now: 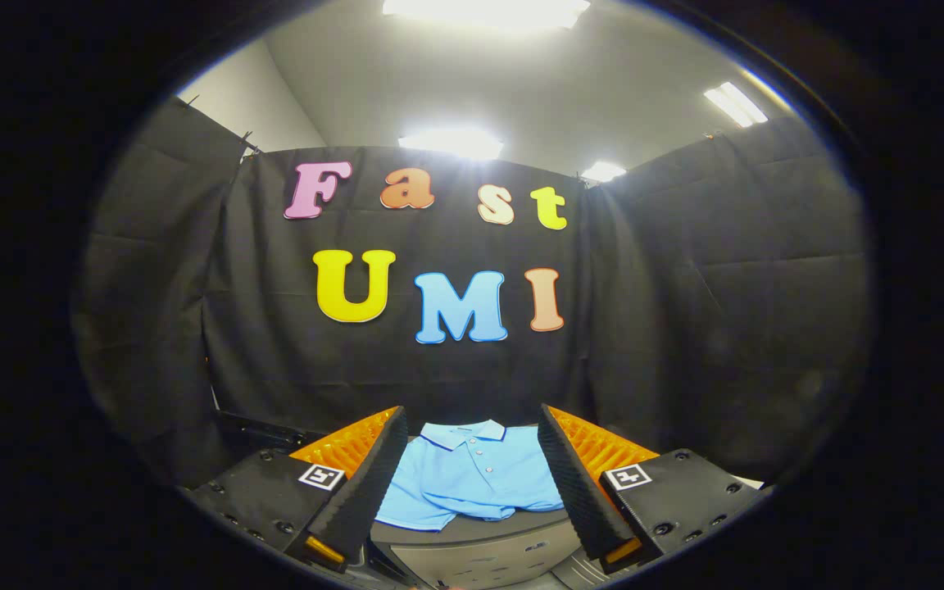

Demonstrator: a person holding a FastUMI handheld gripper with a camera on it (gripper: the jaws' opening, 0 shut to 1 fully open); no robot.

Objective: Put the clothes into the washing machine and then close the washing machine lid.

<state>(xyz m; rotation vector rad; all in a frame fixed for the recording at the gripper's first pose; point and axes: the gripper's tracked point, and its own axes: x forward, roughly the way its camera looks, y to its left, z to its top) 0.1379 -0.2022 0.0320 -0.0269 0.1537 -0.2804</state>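
Spread wide, the gripper (pixel 472 426) holds nothing: its two fingers stand well apart, one to either side of a light blue polo shirt (pixel 472 475), and neither finger touches the cloth. Each finger (pixel 374 483) has a ribbed inner face turned toward the gap, and each carries a small square marker (pixel 321 476) on its upper block.

Taking the polo shirt as the landmark: it lies flat, front side up, seen between the fingers and a little beyond their tips. Its collar, edged with a darker line, points away from the gripper toward the booth wall, and a short row of buttons runs down from the collar. One sleeve spreads out toward the left finger, and the hem nearest the gripper is slightly rumpled.

Under the shirt is a dark grey surface with a rounded front edge (pixel 472 528), which seems to be the top of the washing machine; the shirt rests on it and covers much of its visible width. Just below that edge, nearer to the gripper than the shirt, is a paler grey panel (pixel 480 557) with a few small marks, too small to make out. Whether the lid is raised or down cannot be told from this angle.

Behind the shirt hangs the black cloth wall (pixel 685 311) of the booth, creased in folds. Above the wall, a pale ceiling carries several bright ceiling lights (pixel 451 141).
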